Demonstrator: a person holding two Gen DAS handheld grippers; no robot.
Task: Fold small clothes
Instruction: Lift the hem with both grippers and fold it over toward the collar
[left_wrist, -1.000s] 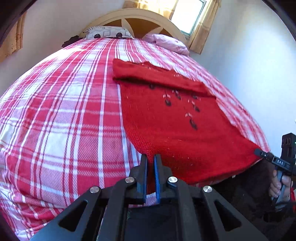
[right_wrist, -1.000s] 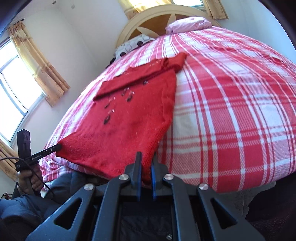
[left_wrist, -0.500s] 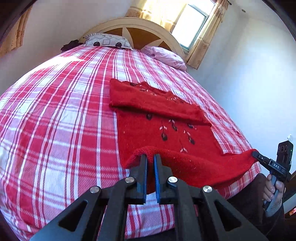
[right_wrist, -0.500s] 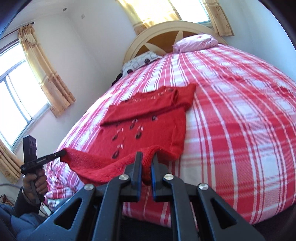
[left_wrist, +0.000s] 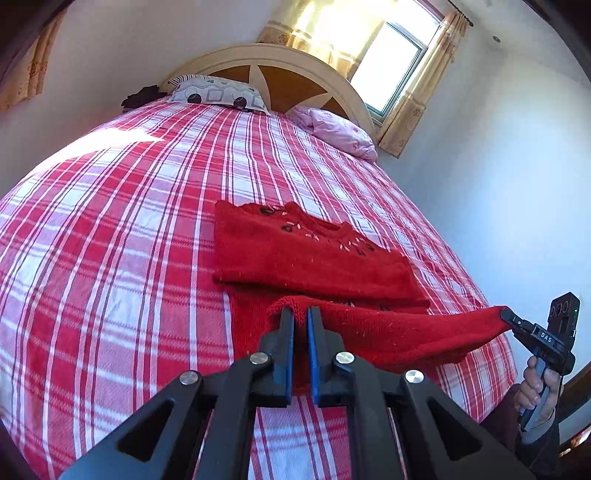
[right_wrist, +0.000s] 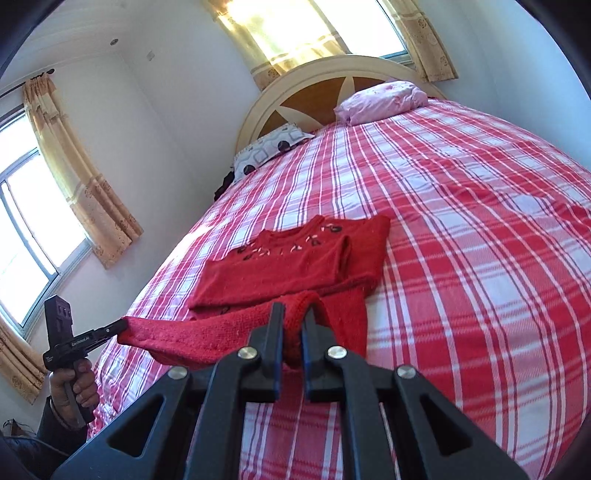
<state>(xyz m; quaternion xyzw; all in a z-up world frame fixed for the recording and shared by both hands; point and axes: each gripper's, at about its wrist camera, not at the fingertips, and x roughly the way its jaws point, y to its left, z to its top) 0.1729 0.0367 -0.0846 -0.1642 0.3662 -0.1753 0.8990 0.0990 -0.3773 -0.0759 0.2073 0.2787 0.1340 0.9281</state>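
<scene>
A small red knitted sweater (left_wrist: 310, 258) with dark embroidered motifs lies on the red-and-white plaid bed (left_wrist: 110, 229), sleeves folded across its chest. My left gripper (left_wrist: 300, 314) is shut on one corner of its bottom hem, lifted above the bed. My right gripper (right_wrist: 293, 310) is shut on the other hem corner; it also shows in the left wrist view (left_wrist: 508, 317). The left gripper shows in the right wrist view (right_wrist: 123, 325). The hem hangs stretched between them, over the sweater's lower body (right_wrist: 280, 266).
A patterned white pillow (left_wrist: 218, 94) and a pink pillow (left_wrist: 332, 129) lie by the arched headboard (left_wrist: 280, 70). Windows with yellow curtains (right_wrist: 85, 184) stand to the side and behind. The bed's edge drops off near the holder's hand (left_wrist: 535, 391).
Both grippers have lifted the hem off the bed and carried it forward toward the collar. The lower half of the sweater is now doubled over, hiding most of the motifs.
</scene>
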